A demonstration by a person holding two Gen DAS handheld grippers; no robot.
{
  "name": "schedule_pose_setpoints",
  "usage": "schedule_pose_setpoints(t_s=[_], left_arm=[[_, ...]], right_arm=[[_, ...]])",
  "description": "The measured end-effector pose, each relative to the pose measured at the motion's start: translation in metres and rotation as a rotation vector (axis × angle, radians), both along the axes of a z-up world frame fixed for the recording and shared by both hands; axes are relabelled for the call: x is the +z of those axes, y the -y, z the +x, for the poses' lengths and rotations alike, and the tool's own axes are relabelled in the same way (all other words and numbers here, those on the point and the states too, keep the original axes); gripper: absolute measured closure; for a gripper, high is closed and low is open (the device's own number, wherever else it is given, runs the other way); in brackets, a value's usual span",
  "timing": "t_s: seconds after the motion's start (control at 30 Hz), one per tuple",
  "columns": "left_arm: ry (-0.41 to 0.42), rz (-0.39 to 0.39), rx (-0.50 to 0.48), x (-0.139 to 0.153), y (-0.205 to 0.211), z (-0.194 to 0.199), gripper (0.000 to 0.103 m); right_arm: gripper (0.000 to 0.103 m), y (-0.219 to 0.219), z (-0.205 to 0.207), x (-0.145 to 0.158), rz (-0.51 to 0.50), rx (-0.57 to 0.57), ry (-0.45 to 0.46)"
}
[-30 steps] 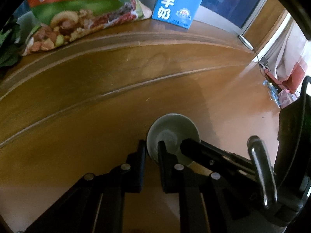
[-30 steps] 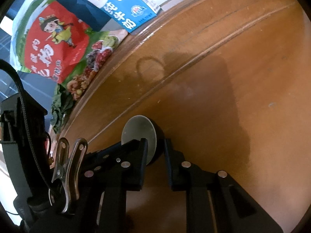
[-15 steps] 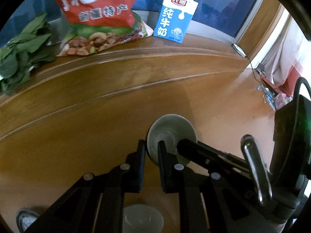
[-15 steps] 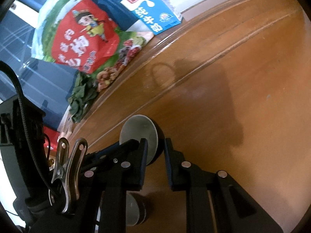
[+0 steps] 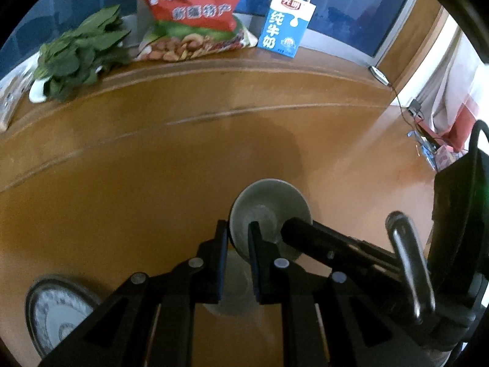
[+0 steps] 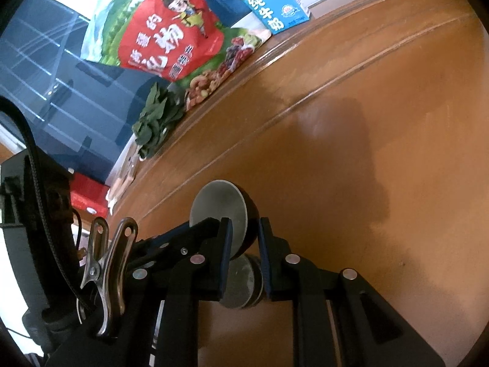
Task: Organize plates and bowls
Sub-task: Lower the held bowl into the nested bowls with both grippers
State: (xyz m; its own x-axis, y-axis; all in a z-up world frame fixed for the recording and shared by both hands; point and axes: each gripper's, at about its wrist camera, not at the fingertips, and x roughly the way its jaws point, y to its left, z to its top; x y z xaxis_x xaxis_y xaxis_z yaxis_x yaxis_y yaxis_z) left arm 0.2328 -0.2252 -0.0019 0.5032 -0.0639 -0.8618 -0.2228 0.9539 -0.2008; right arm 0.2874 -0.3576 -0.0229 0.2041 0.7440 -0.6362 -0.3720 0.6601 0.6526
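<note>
- Left gripper (image 5: pixel 237 238): jaws clamped on the near rim of the small bowl (image 5: pixel 269 205).
- Right gripper (image 6: pixel 244 238): jaws clamped on the same bowl's opposite rim, above the worktop (image 6: pixel 366 153).

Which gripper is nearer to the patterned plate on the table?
Left. The patterned plate lies beside the left gripper; the right gripper holds the bowl from the opposite side.

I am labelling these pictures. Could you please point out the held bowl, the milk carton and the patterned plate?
held bowl (image 5: pixel 269 202): left wrist view, on its pale inner wall.
milk carton (image 5: pixel 282 29): left wrist view, on its blue front face.
patterned plate (image 5: pixel 58 312): left wrist view, on its white patterned inside.
</note>
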Motion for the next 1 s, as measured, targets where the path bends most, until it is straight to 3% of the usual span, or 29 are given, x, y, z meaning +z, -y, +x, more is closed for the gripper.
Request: schedule_pose_setpoints(t_s=[0.5, 1.0], left_arm=[[-0.045, -0.025, 0.047, -0.016, -0.012, -0.036, 0.091], [-0.072, -0.042, 0.057, -0.024, -0.015, -0.036, 0.091]], right_arm=[[0.083, -0.011, -0.030, -0.012, -0.027, 0.054, -0.035], [0.083, -0.005, -0.032, -0.017, -0.038, 0.039, -0.047]])
